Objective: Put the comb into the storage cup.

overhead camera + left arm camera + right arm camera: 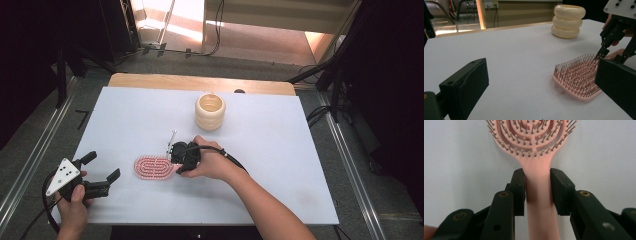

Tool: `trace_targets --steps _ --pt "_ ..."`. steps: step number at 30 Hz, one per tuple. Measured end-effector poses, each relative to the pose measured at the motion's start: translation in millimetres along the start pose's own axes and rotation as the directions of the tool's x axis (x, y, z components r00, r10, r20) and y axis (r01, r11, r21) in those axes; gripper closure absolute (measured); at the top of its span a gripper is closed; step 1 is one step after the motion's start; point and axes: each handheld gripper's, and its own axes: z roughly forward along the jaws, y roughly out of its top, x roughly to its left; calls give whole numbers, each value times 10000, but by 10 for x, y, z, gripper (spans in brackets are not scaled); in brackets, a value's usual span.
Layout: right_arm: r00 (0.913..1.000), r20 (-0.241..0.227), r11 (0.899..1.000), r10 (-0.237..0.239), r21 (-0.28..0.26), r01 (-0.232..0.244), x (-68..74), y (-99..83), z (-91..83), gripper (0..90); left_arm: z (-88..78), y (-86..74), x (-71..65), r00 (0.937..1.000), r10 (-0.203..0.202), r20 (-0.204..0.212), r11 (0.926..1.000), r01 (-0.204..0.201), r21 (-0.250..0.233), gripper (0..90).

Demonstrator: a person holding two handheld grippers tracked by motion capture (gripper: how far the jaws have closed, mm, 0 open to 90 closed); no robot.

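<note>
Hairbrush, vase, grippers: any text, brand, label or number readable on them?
None readable.
Hairbrush: no lettering on its handle or head.
Vase: plain, unmarked.
Left gripper and right gripper: screws and holes, no text.

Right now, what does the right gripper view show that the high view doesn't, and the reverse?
Right gripper view alone: both pads pressed against the sides of the brush handle, just below the head.
High view alone: the cream ribbed cup beyond the brush, a small metal tool on the table, and the left gripper open near the front-left corner.
Both: the pink brush lying bristles up, with the right gripper at its handle.
</note>
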Motion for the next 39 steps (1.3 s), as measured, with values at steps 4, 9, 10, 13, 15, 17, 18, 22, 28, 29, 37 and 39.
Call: trace_targets --steps 4,9,10,13,15,17,18,22,28,29,37,39 --pt "9997 224 9998 134 116 -137 34 16 8 650 4 0 -3 10000 21 7 10000 -21 15 0" --pt "9995 307 9998 43 190 -49 59 22 -1 672 6 1 -7 10000 44 4 10000 -44 31 0" --pt "9995 307 9998 43 190 -49 59 22 -1 672 4 1 -6 10000 53 -1 10000 -53 23 0" --pt "9994 331 9999 101 -96 -98 56 -4 -6 674 1 1 0 10000 19 18 10000 -19 14 0" --pt "9979 638 9991 145 -417 -118 80 -25 -1 674 1 1 0 10000 20 27 10000 -20 9 0" --pt "9972 701 9973 251 -705 -202 82 -43 1 674 1 0 -1 10000 27 32 10000 -27 9 0" --pt "9974 688 9966 216 -804 -161 74 -57 1 675 1 0 -1 10000 24 31 10000 -24 7 0" --pt "9973 591 9929 442 -1128 -374 62 -101 -6 675 1 1 -2 10000 22 24 10000 -22 17 0" --pt "9980 295 9939 556 -972 -525 64 -118 -8 672 3 1 -4 10000 15 15 10000 -15 29 0" --pt "9984 277 9953 500 -842 -475 66 -112 -7 671 4 1 -5 10000 19 19 10000 -19 24 0" --pt "9988 52 9987 481 -165 -480 68 -32 -47 560 7 1 -4 10000 21 22 10000 -21 22 0" --pt "9984 272 9979 489 404 -500 86 15 -41 560 8 2 -4 10000 47 37 10000 -47 34 0"
